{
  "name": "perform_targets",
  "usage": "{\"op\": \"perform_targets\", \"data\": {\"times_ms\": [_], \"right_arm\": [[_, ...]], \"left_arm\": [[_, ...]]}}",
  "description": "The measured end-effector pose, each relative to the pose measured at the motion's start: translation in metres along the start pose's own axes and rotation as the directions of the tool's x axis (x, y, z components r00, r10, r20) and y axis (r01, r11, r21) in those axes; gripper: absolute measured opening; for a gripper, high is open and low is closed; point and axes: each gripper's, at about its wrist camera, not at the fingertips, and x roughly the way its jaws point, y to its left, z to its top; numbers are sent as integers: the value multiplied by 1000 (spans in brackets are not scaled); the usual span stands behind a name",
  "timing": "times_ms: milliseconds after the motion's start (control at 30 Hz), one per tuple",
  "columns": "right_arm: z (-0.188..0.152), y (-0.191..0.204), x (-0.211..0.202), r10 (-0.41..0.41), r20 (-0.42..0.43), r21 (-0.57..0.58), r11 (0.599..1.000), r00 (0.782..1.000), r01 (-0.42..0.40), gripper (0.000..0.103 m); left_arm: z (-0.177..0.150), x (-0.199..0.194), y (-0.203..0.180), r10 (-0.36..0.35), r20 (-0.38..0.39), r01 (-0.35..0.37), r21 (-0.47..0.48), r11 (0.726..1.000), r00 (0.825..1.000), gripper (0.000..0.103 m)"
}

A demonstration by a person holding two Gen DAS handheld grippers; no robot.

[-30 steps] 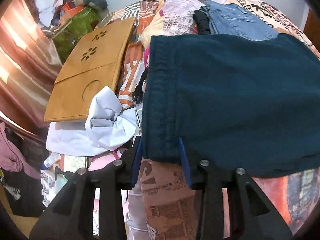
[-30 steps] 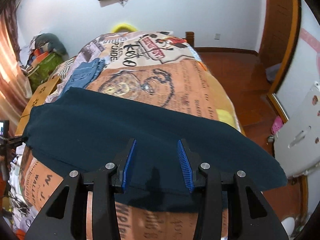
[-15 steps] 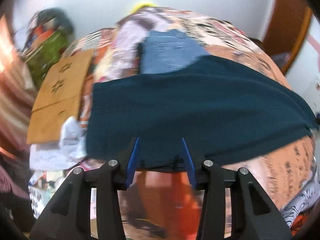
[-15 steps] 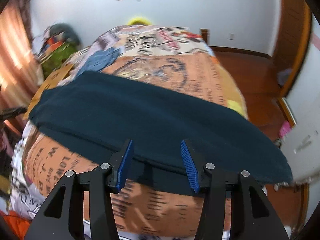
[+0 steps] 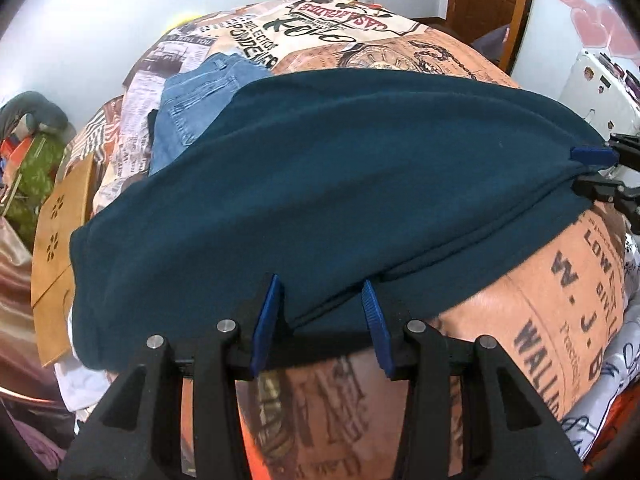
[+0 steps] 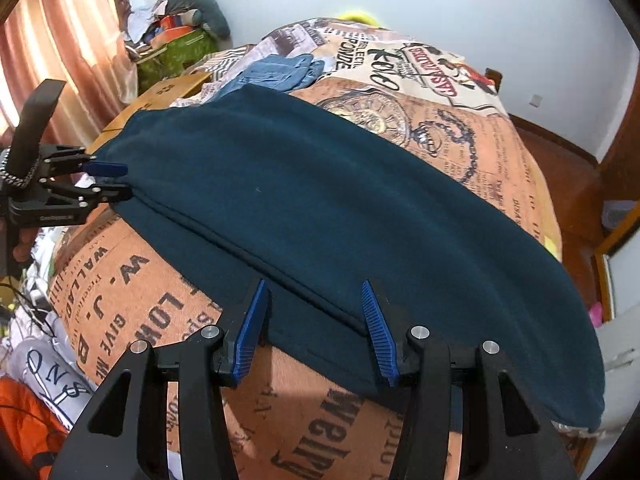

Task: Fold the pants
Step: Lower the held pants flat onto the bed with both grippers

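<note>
Dark teal pants (image 5: pixel 340 180) lie lengthwise across the printed bedspread (image 5: pixel 560 300), one layer over another with a seam line along the near side. My left gripper (image 5: pixel 320 280) straddles their near edge toward the waistband end, with its blue pads apart and the cloth edge between them. My right gripper (image 6: pixel 313 282) straddles the same edge further along the pants (image 6: pixel 340 200), also with its pads apart. Each wrist view shows the other tool side-on at the cloth's edge: the right gripper (image 5: pixel 576 169) and the left gripper (image 6: pixel 125 181).
Folded blue jeans (image 5: pixel 200 92) lie behind the pants. A wooden board (image 5: pixel 56 248) leans off the bed's left side, with a pile of clothes and a green bag (image 6: pixel 176 44) beyond it. A white appliance (image 5: pixel 600 80) and a wooden door (image 5: pixel 488 0) stand to the right.
My left gripper has swung from the waistband corner round to the near edge and rolled, so the whole pants now show. My right gripper has drawn back and sunk to the near edge.
</note>
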Motion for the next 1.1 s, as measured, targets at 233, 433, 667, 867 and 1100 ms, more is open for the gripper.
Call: {"op": "perform_targets", "data": {"times_ms": [233,433,667,867,1100], "right_arm": [[5,12,8,31,37,-52,998,999,-29,17],[7,13,-1,55,65,-49,997,996,-52,10],[3,26,-22,86,103,-57,995,991,-80,9],[-5,26,-20,84,91,-43,996,992,-81,9],[-11,21,-22,85,95,8,996,992,-87,21]], "left_arm": [[4,-2,-5,-9,33,8,11,1000,999,19],[1,-19,0,-4,79,6,-26,1000,997,12],[-10,-40,4,-9,106,16,-63,998,994,10],[-26,-39,-5,-24,76,28,-52,998,997,10],[-30,-35,-12,-9,37,11,-51,999,999,10]]}}
